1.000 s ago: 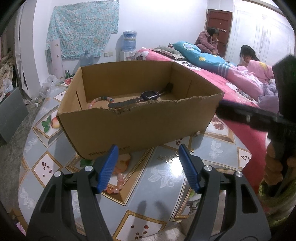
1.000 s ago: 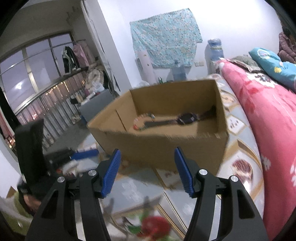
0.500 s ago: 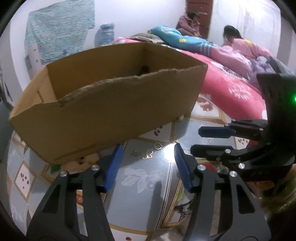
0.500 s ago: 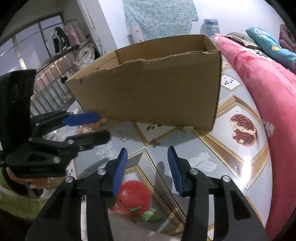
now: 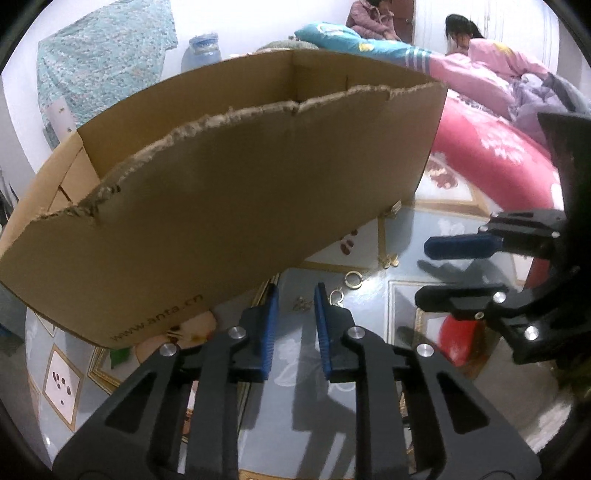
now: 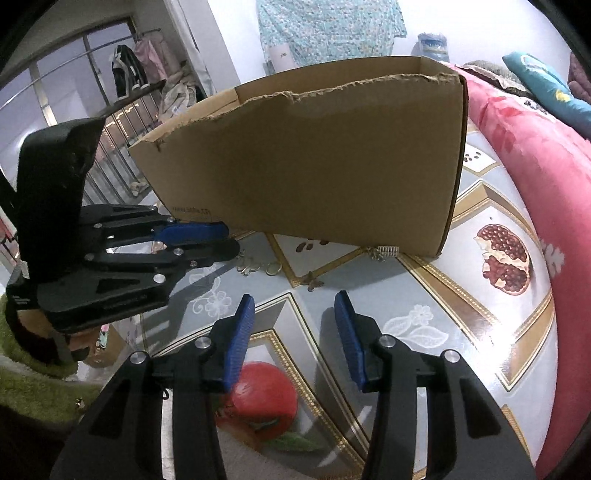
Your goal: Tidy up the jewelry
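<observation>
The left gripper (image 5: 294, 295), jaws just narrowed but still empty, must reach the gold earring (image 5: 354, 279) mid-frame; the right gripper (image 6: 294, 308) gapes idle.

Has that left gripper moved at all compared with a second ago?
Yes. The left gripper has dropped below the cardboard box rim toward the small gold jewelry on the tabletop, its jaws closing, nothing between them yet.

A lived-in bedroom at home. Upper right: bed with red floral quilt (image 5: 491, 147) and teal pillow (image 5: 332, 35), two people (image 5: 476, 40) sitting on it. Upper left of the right wrist view: clothes (image 6: 140, 62) hanging on a rail by a barred window (image 6: 74, 74). Top centre: turquoise patterned cloth (image 6: 328, 26) pinned to white wall, blue water-cooler bottle (image 6: 432, 44). Below: glossy fruit-patterned tabletop (image 6: 480, 295).
</observation>
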### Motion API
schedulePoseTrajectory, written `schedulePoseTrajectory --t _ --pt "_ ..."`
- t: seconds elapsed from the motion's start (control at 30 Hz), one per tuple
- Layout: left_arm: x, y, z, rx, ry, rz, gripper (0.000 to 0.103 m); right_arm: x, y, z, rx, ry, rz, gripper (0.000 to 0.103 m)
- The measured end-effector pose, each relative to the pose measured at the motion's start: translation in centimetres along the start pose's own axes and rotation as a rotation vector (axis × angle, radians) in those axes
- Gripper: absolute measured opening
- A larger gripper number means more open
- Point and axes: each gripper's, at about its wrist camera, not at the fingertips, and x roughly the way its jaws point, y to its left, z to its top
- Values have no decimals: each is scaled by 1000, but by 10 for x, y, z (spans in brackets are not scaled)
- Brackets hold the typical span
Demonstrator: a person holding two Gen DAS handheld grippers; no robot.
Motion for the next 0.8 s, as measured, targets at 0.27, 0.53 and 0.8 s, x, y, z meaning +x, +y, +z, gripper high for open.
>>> schedulePoseTrajectory --t 0.27,0.53,0.8 --pt "10 3 -3 7 15 -29 10 1 -2 0 7 1 -2 44" --pt "10 16 -2 -51 1 -77 1 -1 0 1 11 -3 -9 44" --pt "-22 32 -6 -133 -77 -86 1 -4 7 2 -2 -13 -13 44"
